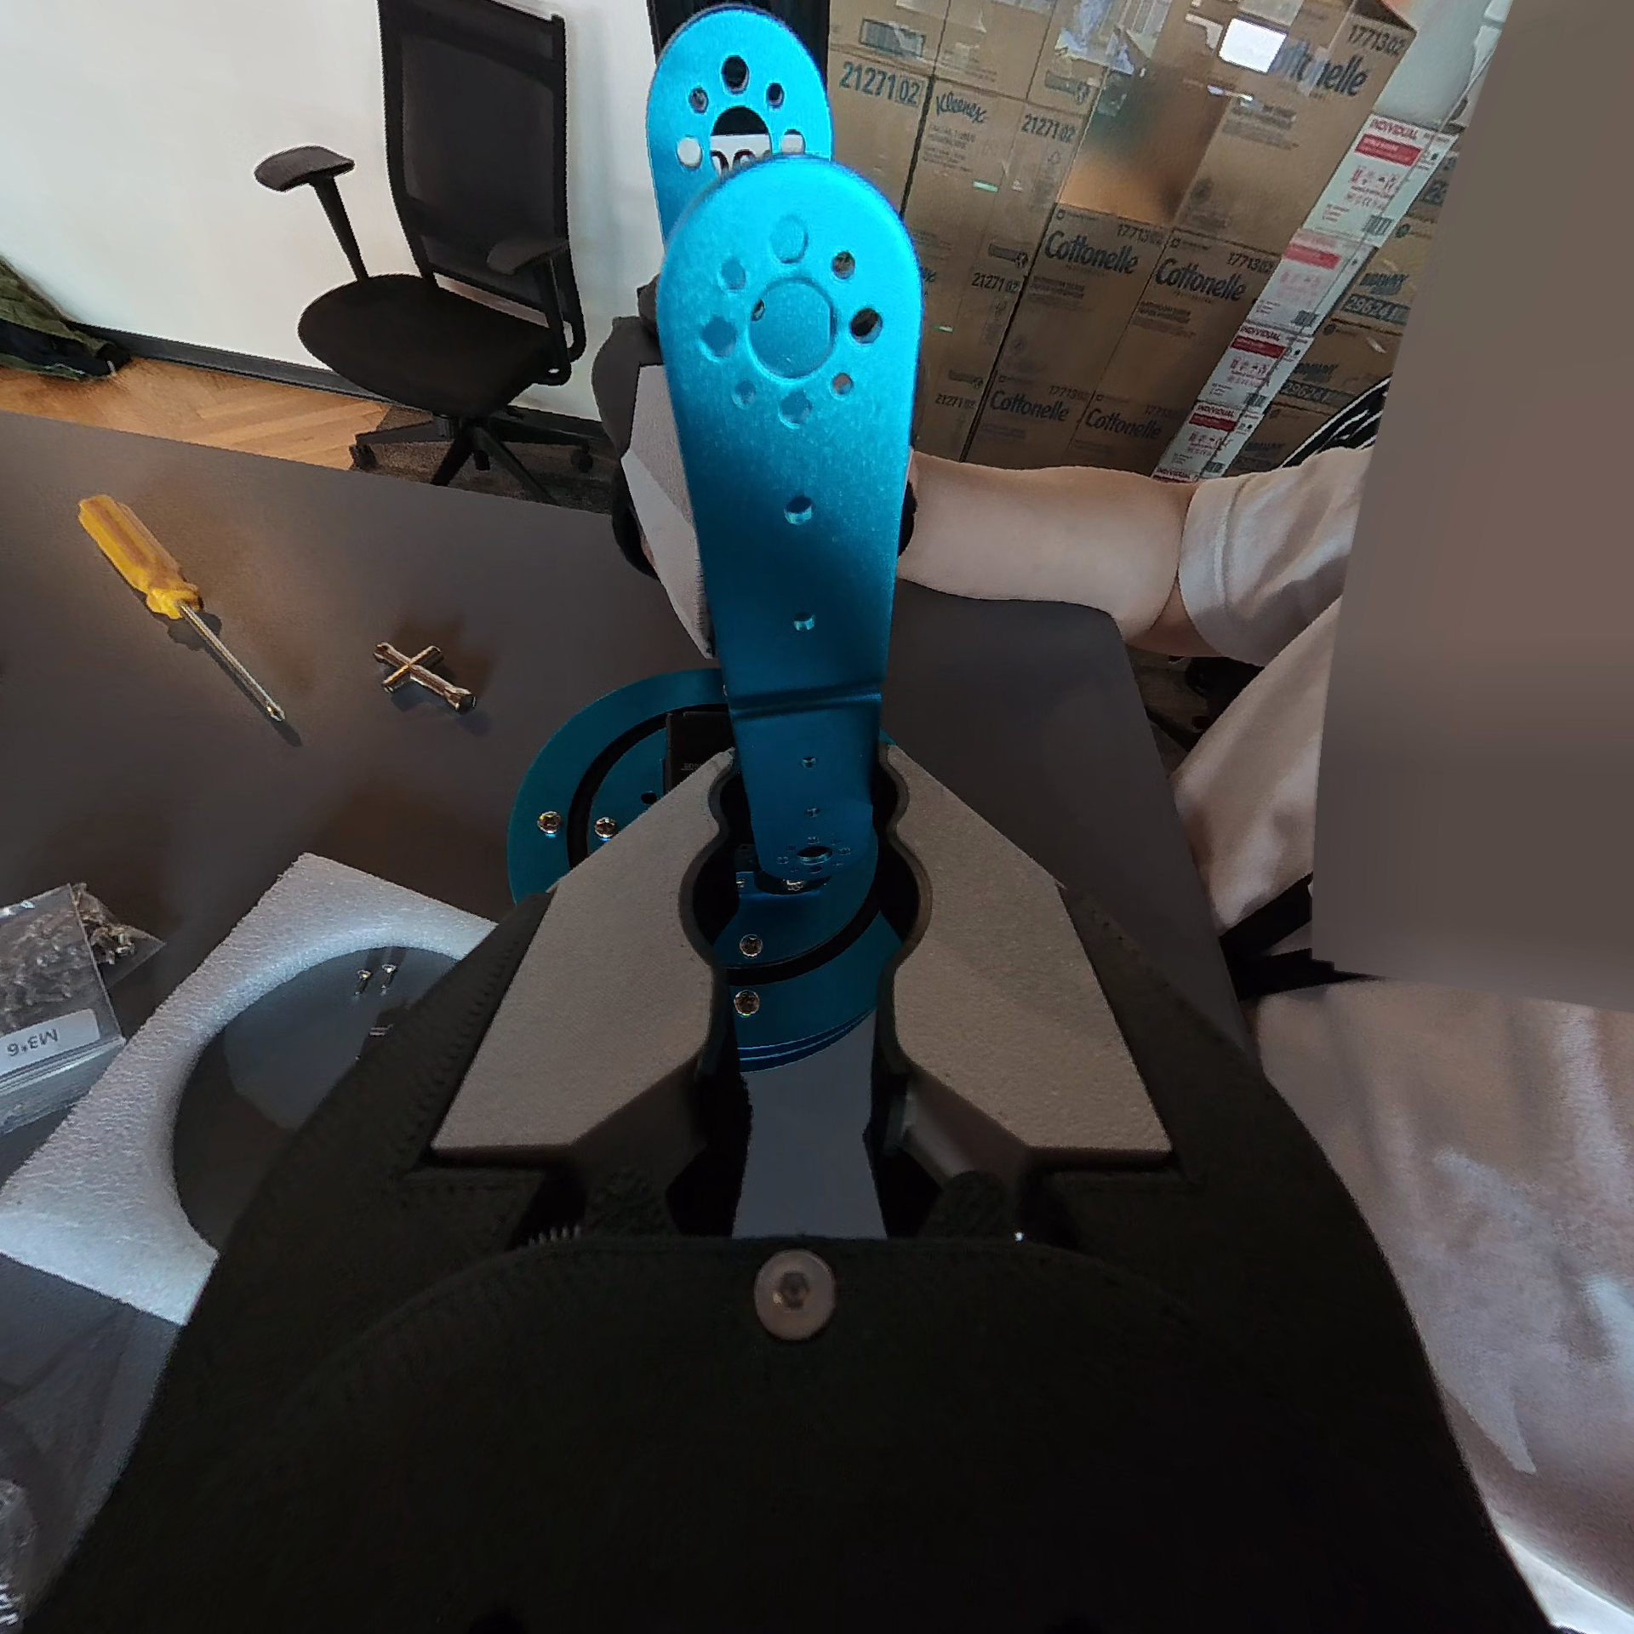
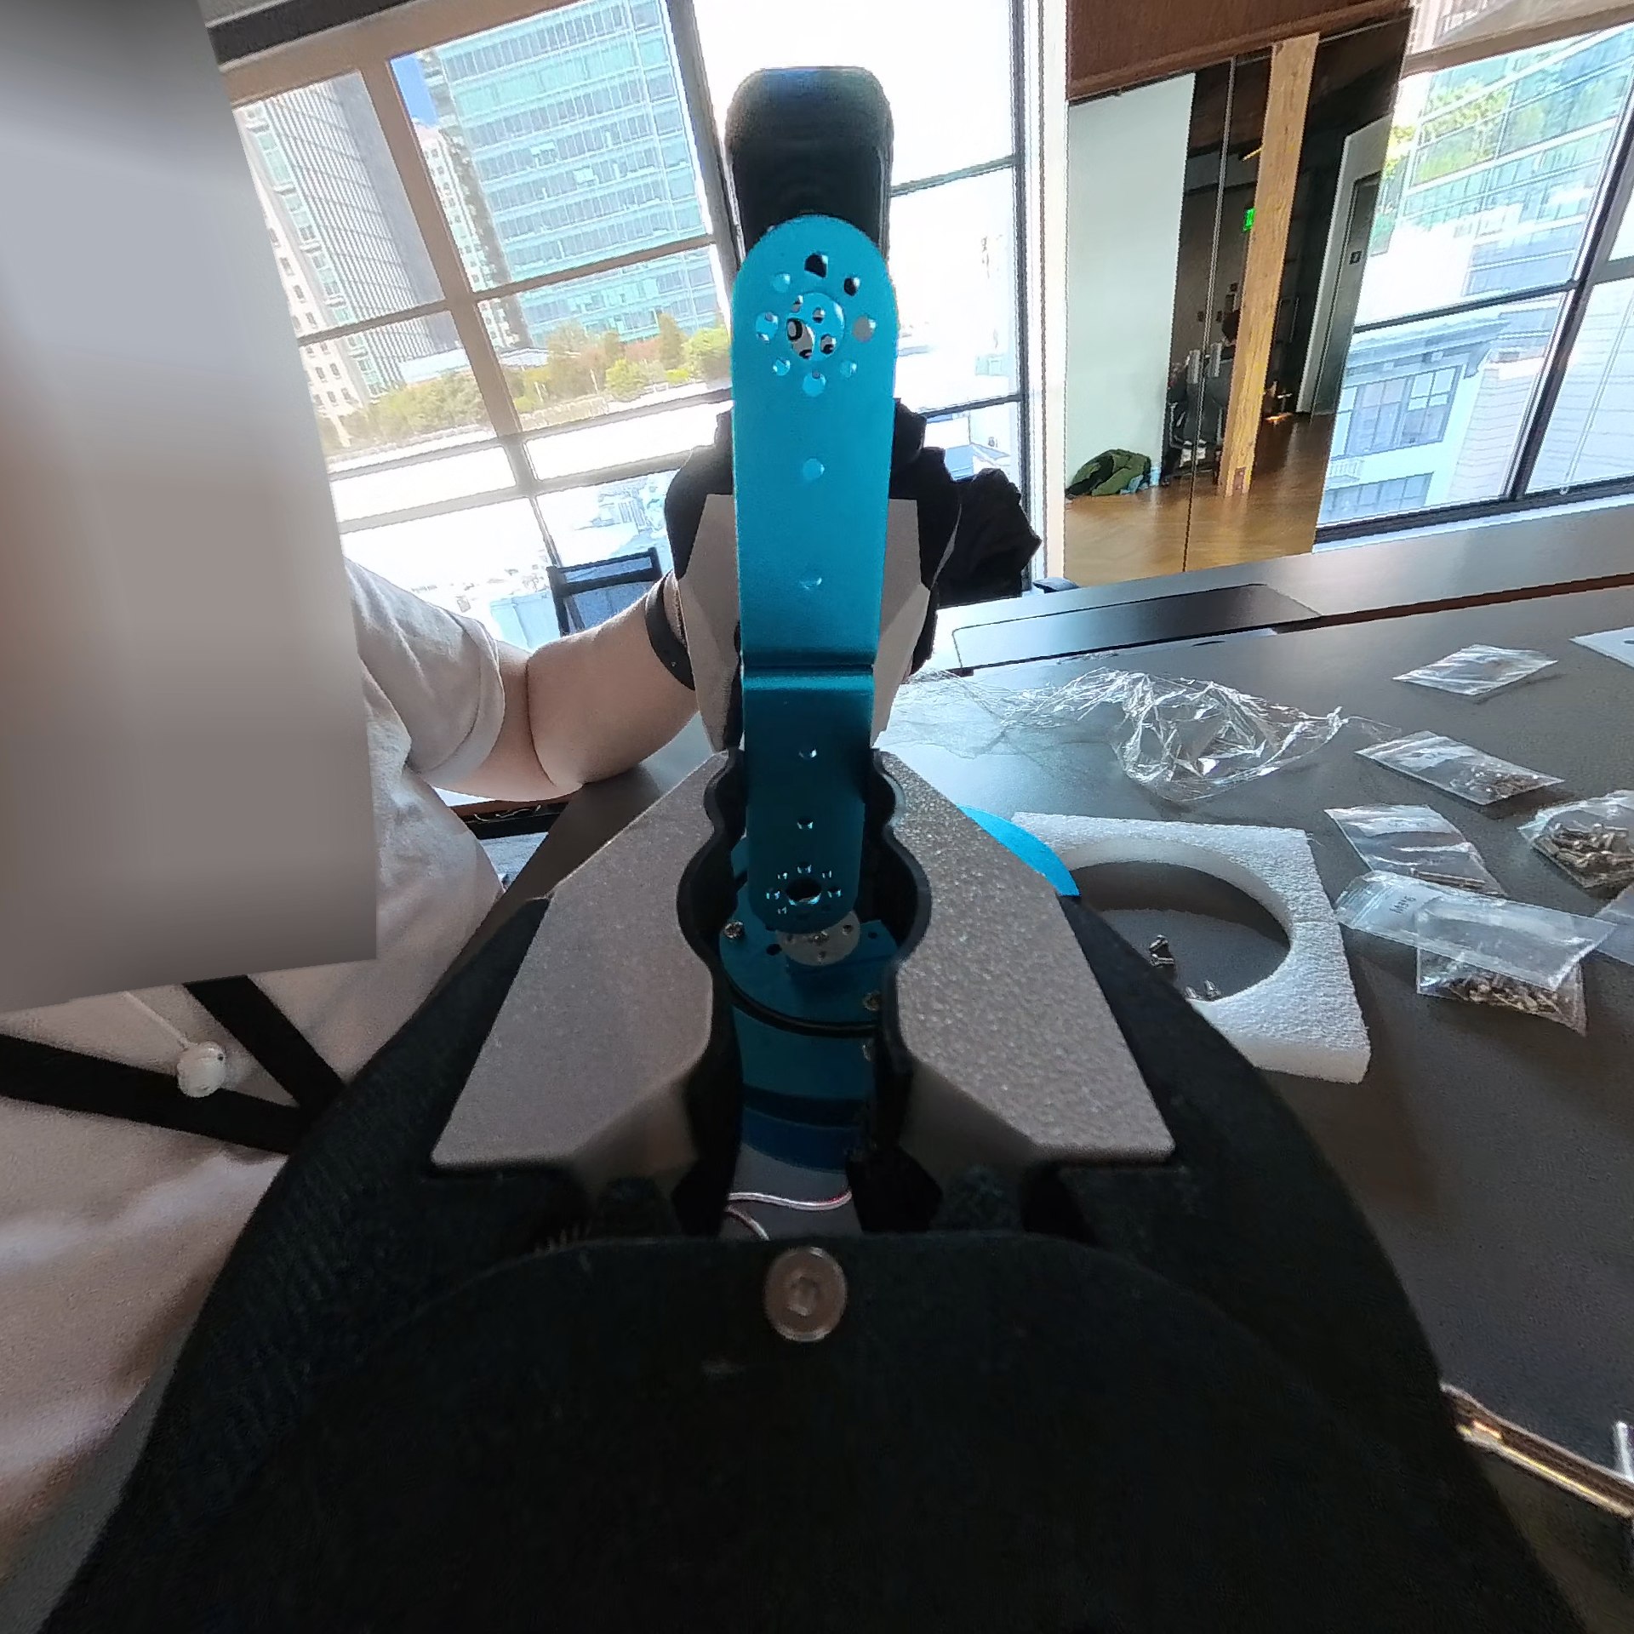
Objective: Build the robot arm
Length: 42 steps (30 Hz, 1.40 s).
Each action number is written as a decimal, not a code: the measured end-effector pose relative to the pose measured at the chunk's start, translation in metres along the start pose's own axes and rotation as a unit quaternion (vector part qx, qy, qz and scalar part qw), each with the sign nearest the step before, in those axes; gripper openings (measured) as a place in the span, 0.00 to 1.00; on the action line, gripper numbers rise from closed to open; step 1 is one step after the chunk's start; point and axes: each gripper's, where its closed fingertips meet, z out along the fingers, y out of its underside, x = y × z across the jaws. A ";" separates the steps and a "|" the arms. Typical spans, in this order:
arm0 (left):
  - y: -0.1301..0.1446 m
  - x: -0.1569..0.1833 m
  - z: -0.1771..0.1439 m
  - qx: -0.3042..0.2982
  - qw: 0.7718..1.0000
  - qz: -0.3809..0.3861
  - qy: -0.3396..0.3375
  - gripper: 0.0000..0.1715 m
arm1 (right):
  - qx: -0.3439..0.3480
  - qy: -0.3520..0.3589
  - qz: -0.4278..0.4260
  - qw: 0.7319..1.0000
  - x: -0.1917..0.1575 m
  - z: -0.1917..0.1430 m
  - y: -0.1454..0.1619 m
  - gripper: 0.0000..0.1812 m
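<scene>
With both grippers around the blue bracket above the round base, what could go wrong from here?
1. Both the left gripper and the right gripper clasp the blue bracket low, near its fold. Its tall upper part is free, so it may tilt or twist.
2. The bracket's foot sits over the round blue base; a sideways pull could misalign it.
3. Loose screws in the white foam could scatter if bumped.
</scene>
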 end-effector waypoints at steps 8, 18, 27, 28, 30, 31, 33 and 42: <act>-0.004 0.000 0.002 0.009 1.000 -0.015 0.000 0.15 | 0.003 -0.008 0.017 1.000 0.001 -0.004 -0.001 0.14; -0.010 -0.001 0.007 0.014 0.999 -0.024 -0.021 0.15 | 0.005 -0.009 0.015 1.000 0.002 -0.010 -0.001 0.14; -0.009 0.000 0.007 0.004 0.999 -0.024 -0.029 0.15 | 0.010 -0.013 0.016 1.000 0.001 -0.010 -0.002 0.14; -0.009 0.000 0.007 0.003 0.999 -0.025 -0.029 0.15 | 0.009 -0.012 0.013 1.000 0.001 -0.010 -0.002 0.14; -0.008 0.000 0.007 0.002 0.999 -0.020 -0.030 0.15 | 0.009 -0.011 0.007 1.000 0.001 -0.010 -0.002 0.14; -0.008 0.000 0.007 0.002 0.999 -0.018 -0.030 0.15 | 0.010 -0.011 0.006 1.000 0.001 -0.010 -0.002 0.14; -0.006 0.000 0.006 -0.004 0.999 -0.014 -0.029 0.15 | 0.012 -0.009 0.002 1.000 0.001 -0.009 -0.001 0.14; -0.003 -0.002 0.005 0.001 1.000 -0.012 -0.012 0.15 | 0.004 0.015 -0.026 1.000 0.004 -0.008 0.001 0.14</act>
